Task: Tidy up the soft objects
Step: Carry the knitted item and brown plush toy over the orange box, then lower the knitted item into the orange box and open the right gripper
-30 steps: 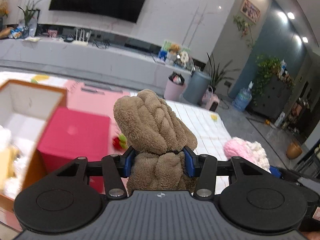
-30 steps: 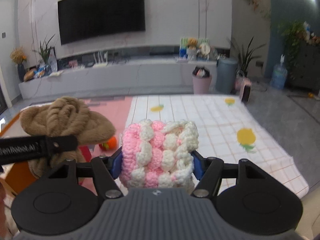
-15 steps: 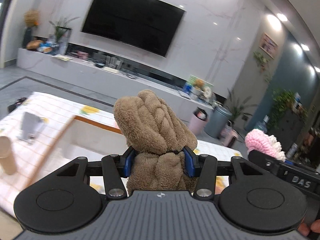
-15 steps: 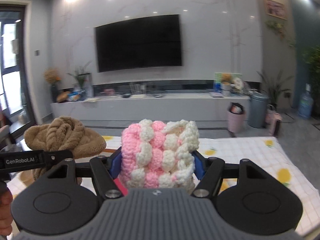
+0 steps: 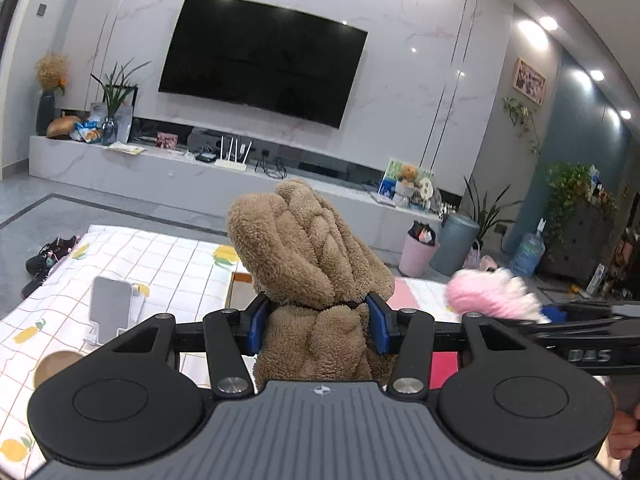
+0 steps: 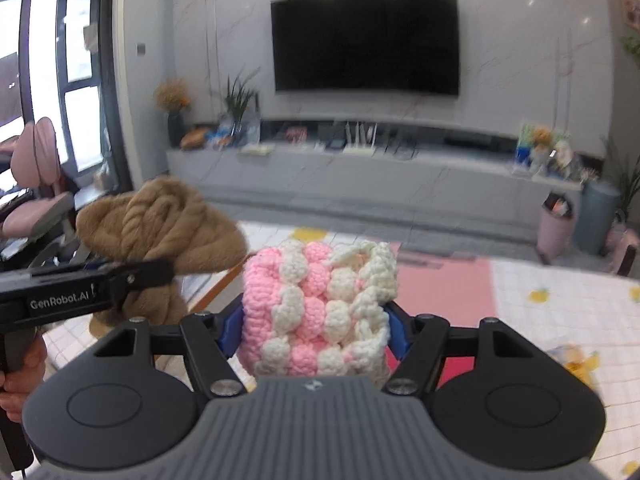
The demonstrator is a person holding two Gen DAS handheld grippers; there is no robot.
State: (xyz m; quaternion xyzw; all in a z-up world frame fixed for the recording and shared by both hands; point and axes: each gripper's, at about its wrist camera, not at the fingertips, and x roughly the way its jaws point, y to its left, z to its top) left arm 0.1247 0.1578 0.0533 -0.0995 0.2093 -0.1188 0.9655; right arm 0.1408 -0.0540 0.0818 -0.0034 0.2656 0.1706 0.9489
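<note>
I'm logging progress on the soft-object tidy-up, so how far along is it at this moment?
Mid-carry, with nothing visibly put away. The left gripper has its jaws shut on the brown plush toy, and the right gripper has its jaws shut on the pink and white crochet piece. Both are held up above the checked mat. Both items remain to be placed; no container's contents are visible.

Two fisheye views, each looking forward from just behind a handheld gripper, held above a checked mat (image 5: 168,256) and facing a wall-mounted television (image 5: 260,66). The left view sits very close behind a brown plush toy (image 5: 308,256); the right view sits close behind a pink and white knitted piece (image 6: 320,304). Each view catches the other's item at its edge, and both share the television and the long grey cabinet (image 6: 360,176).
</note>
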